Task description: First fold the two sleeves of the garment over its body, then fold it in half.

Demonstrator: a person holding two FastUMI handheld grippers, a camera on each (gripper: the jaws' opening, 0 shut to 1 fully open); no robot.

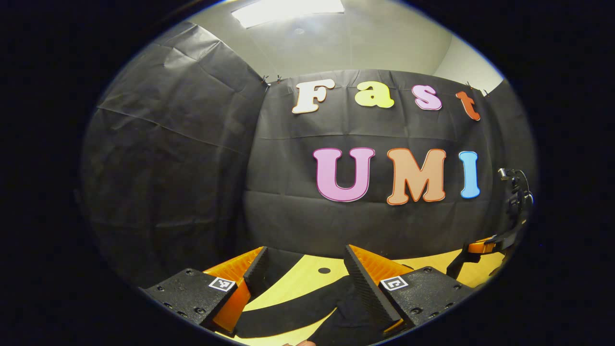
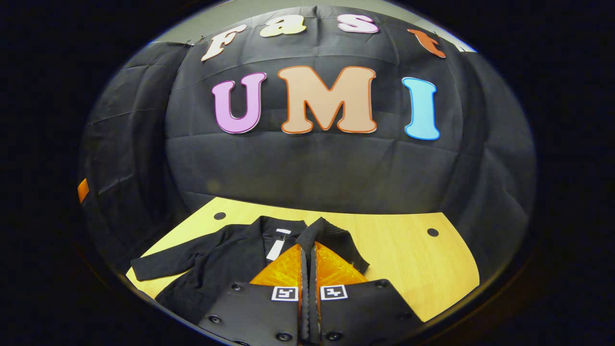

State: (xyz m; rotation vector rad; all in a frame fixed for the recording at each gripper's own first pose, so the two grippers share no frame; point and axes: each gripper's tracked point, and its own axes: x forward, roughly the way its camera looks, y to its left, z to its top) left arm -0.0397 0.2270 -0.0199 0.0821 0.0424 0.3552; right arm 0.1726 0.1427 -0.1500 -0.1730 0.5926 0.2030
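Table (image 2: pixel 408 269): light yellow wood-grain top with rounded corners and dark round holes near its far edge. On it: one black garment (image 2: pixel 216 259), lying flat at the left and middle, collar toward the far edge, one sleeve stretched out leftward.

garment (image 2: pixel 216 259) on table (image 2: pixel 408 269), wall behind

Matt black cloth garment (image 2: pixel 211 264), smooth wood-look table (image 2: pixel 408 259).

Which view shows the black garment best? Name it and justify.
The right gripper view: the black garment lies spread on the wooden table, collar and one sleeve visible. The left gripper view catches just a dark strip of it between the fingers.
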